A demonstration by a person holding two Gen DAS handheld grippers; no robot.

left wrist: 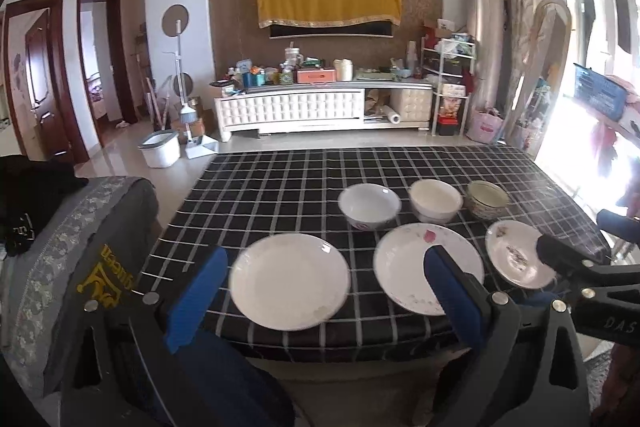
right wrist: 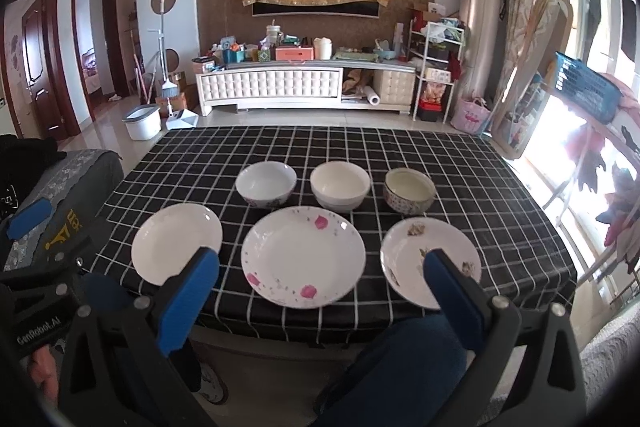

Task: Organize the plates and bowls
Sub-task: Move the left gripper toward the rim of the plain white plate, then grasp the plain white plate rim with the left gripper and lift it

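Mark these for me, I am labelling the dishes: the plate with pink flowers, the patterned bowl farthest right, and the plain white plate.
Plate with pink flowers [right wrist: 303,257], right wrist view, on its bare centre.
Patterned bowl [right wrist: 409,201], right wrist view, on its outer wall.
Plain white plate [left wrist: 290,281], left wrist view, on its centre.

Far half of table [right wrist: 400,147] bare, free to pass. Three bowls [right wrist: 340,187] block mid row, three plates [right wrist: 303,257] crowd near edge; narrow gaps between.
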